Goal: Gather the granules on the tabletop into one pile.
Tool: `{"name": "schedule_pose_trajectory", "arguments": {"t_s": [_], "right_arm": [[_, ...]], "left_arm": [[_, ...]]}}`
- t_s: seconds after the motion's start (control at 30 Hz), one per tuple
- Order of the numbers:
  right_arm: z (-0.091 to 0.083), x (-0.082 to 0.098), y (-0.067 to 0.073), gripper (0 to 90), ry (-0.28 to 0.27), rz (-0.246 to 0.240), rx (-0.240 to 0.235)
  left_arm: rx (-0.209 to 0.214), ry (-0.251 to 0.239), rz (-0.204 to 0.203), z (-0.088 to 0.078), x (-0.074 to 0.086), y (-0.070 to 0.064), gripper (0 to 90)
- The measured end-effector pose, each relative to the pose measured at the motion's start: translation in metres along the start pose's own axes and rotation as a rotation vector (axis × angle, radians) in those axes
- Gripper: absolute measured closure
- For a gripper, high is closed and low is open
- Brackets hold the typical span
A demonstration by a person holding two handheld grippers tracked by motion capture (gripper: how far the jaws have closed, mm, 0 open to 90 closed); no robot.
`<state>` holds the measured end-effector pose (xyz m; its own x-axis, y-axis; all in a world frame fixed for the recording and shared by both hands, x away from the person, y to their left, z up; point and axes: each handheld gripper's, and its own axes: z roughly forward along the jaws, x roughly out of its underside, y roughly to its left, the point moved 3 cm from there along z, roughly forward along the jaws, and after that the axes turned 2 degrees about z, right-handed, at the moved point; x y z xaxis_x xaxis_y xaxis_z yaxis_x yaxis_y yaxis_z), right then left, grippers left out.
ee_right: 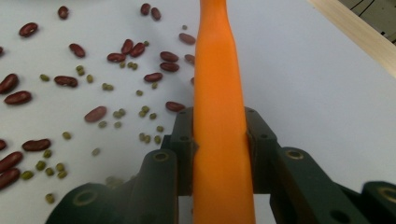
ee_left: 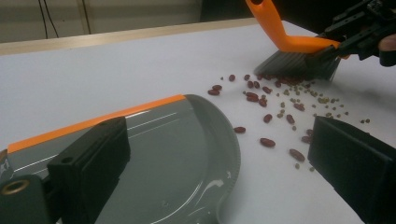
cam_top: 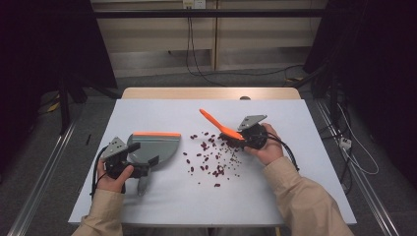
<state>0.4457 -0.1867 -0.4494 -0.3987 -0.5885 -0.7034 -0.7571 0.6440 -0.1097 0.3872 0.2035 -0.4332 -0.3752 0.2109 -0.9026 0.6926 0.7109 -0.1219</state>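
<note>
Looking down on a pale table (cam_top: 275,196), we are seeing a person's 2 hands, each holding a gripper. We are noting a grey dustpan (cam_top: 152,146) with an orange edge lying flat at the left. Our left gripper (cam_top: 140,157) is sitting over its near side, jaws standing wide apart with the pan's rim between them, gripping nothing we can tell. Our right gripper (cam_top: 241,137) is clamping an orange brush (cam_top: 220,125) by its handle, bristles resting at the far right edge of scattered red beans (cam_top: 209,155) and small green beans (ee_right: 116,113), which are lying between pan and brush.
</note>
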Motion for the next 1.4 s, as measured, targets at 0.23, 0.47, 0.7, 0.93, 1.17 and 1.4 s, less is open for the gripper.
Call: {"name": "schedule_pose_trajectory", "arguments": {"t_s": [0.23,0.47,0.7,0.93,1.17,1.4], "right_arm": [[-0.007,0.003,0.015,70.8,-0.001,-0.015,-0.030],[-0.012,0.005,0.027,70.8,-0.009,-0.016,-0.045],[-0.017,0.006,0.037,70.9,-0.018,0.003,-0.059],[-0.023,0.005,0.035,71.1,-0.060,0.038,-0.041],[-0.027,-0.010,0.009,71.1,-0.128,0.095,-0.015],[-0.002,-0.024,-0.019,71.1,-0.151,0.124,0.020]], "left_arm": [[0.000,-0.002,0.005,0.000,0.000,-0.001,5.5],[-0.004,-0.002,0.004,-0.001,0.000,-0.001,5.5],[-0.005,-0.003,0.004,-0.001,-0.001,-0.001,5.5],[-0.004,-0.002,0.006,-0.001,-0.001,-0.001,5.5],[-0.002,-0.007,0.001,0.000,-0.001,-0.001,5.6],[0.000,-0.004,-0.003,0.000,-0.001,0.000,5.6]]}}
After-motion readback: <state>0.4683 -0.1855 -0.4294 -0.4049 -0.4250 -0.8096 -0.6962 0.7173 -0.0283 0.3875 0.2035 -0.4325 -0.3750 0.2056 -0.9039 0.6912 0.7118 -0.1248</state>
